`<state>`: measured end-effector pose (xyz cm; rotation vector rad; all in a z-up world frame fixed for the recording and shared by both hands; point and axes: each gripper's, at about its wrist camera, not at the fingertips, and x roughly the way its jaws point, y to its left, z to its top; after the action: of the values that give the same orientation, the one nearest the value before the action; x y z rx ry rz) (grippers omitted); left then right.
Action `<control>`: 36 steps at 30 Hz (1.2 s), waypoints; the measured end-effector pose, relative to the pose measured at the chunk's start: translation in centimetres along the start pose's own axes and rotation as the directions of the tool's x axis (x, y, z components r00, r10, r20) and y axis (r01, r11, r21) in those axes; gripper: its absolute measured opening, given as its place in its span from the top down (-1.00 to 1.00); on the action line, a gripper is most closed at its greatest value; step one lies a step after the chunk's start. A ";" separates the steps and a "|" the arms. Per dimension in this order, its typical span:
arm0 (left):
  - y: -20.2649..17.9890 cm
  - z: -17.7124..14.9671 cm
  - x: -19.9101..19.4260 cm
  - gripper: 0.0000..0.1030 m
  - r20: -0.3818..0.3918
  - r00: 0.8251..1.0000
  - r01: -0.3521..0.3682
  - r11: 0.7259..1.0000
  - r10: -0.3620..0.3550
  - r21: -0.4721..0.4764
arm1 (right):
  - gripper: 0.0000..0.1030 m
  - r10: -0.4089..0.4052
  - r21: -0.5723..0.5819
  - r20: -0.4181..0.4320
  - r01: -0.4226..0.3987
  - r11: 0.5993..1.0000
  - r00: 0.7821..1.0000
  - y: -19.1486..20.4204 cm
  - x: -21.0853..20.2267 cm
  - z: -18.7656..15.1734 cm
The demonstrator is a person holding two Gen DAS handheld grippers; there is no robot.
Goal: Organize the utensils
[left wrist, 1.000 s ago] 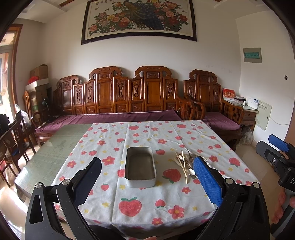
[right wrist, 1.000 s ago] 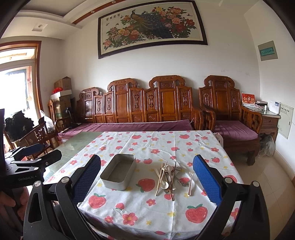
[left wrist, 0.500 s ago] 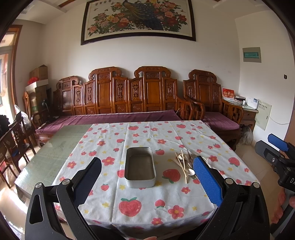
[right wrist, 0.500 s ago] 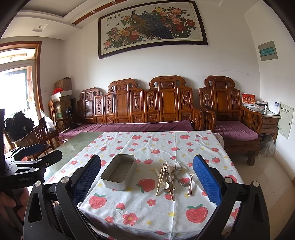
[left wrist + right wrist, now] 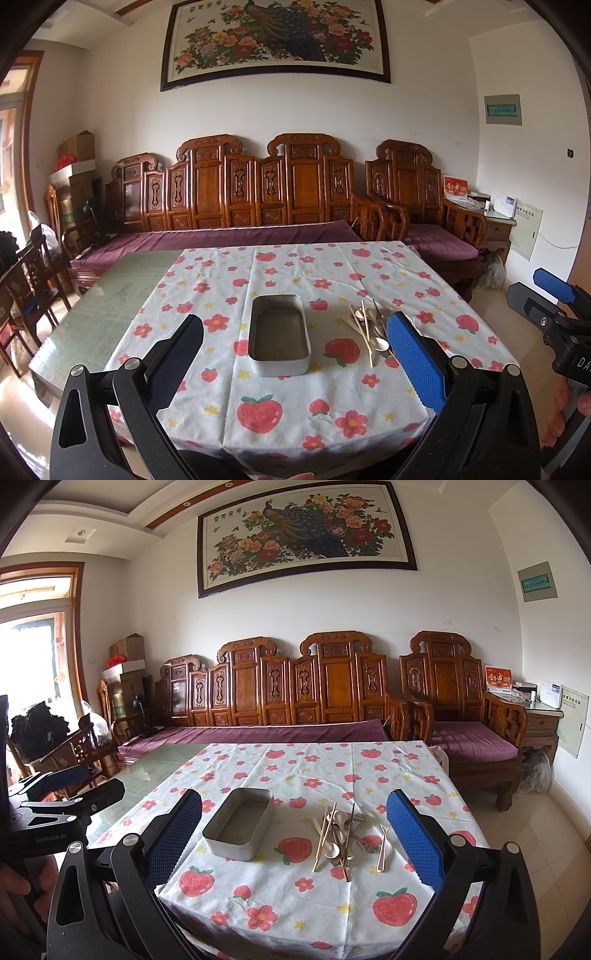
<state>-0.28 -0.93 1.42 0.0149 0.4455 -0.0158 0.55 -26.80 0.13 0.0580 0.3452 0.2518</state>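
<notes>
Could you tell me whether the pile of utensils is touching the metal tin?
Apart. The right wrist view shows patterned tablecloth between the metal tin and the pile of utensils.

**Table surface and items resting on it**

The table (image 5: 155,771) is covered over most of its top by a white cloth (image 5: 295,897) printed with strawberries and flowers; a green glass-topped strip is left bare on the left side. An empty rectangular metal tin (image 5: 239,823) is set on the cloth near the middle. A loose pile of utensils (image 5: 338,834) is laid just right of the tin, apart from it. One small fork (image 5: 382,847) is seen slightly apart, right of the pile.
</notes>
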 end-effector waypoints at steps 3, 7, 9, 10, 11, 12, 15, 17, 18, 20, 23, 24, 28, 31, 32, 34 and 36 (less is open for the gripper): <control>0.1 -0.1 0.0 -0.88 0.001 1.000 -0.001 1.000 0.001 0.001 | -0.95 0.000 0.001 0.000 0.000 1.000 1.000 0.0 0.3 0.0; -0.1 0.0 -0.1 -0.88 0.001 1.000 0.001 1.000 -0.001 0.001 | -0.95 0.001 0.000 0.001 -0.001 1.000 1.000 0.1 0.3 0.0; -0.2 0.1 -0.1 -0.88 0.002 1.000 0.000 1.000 0.000 0.002 | -0.95 0.000 0.001 0.001 0.000 1.000 1.000 0.3 0.3 0.0; -0.2 0.1 -0.1 -0.88 0.003 1.000 -0.001 1.000 0.000 0.001 | -0.95 0.001 0.001 0.001 -0.001 1.000 1.000 0.0 0.3 0.0; -0.3 0.3 -0.3 -0.88 0.003 1.000 0.000 1.000 0.000 0.001 | -0.95 0.000 0.001 0.001 0.000 1.000 1.000 0.2 0.2 0.0; -0.3 0.2 -0.3 -0.88 0.004 1.000 0.001 1.000 -0.001 0.001 | -0.95 0.001 0.000 0.001 -0.001 1.000 1.000 0.0 0.3 0.0; -0.5 0.3 -0.4 -0.88 0.004 1.000 0.002 1.000 -0.002 0.002 | -0.95 0.001 0.000 0.001 -0.001 1.000 1.000 0.3 0.2 0.0; -0.7 0.6 -0.5 -0.88 0.005 1.000 0.003 1.000 -0.003 0.003 | -0.95 0.002 0.000 0.001 -0.002 1.000 1.000 0.0 0.2 -0.1; -0.7 0.5 -0.7 -0.88 0.005 1.000 0.004 1.000 -0.004 0.003 | -0.95 0.002 0.000 0.001 -0.002 1.000 1.000 0.2 0.2 0.0; -0.9 0.8 -0.9 -0.88 0.005 1.000 0.004 1.000 -0.004 0.005 | -0.95 0.002 0.001 0.002 -0.002 1.000 1.000 0.5 0.1 0.2; -1.0 1.1 -1.1 -0.88 0.004 1.000 0.007 1.000 -0.007 0.005 | -0.95 0.003 0.000 0.001 -0.003 1.000 1.000 0.4 0.1 0.1; -1.0 1.2 -1.4 -0.88 0.004 1.000 0.008 1.000 -0.008 0.005 | -0.95 0.002 0.000 0.002 -0.002 1.000 1.000 0.4 0.1 0.1; -0.6 1.0 -1.1 -0.88 0.002 1.000 0.015 1.000 -0.015 0.005 | -0.95 0.001 -0.001 0.000 -0.001 1.000 1.000 0.0 0.2 -0.1; -0.5 0.5 0.0 -0.88 -0.035 0.999 0.031 0.999 -0.031 0.008 | -0.95 -0.010 -0.001 -0.021 0.010 1.000 1.000 0.5 0.9 -0.2; -0.6 0.3 0.7 -0.88 -0.057 0.998 0.036 0.999 -0.035 0.014 | -0.95 -0.014 0.002 -0.035 0.014 1.000 0.999 0.3 1.1 -0.3; -0.8 -0.4 1.9 -0.88 -0.088 0.995 0.043 0.999 -0.041 0.030 | -0.95 -0.018 0.006 -0.057 0.019 1.000 0.998 0.3 1.3 1.0; -1.1 -1.0 3.1 -0.88 -0.116 0.992 0.049 0.998 -0.044 0.043 | -0.95 -0.023 0.014 -0.087 0.024 1.000 0.996 -0.3 2.5 0.5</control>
<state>2.03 -2.02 -0.86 0.0507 0.5603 -0.0715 3.06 -26.43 -0.23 0.0584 0.4339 0.2291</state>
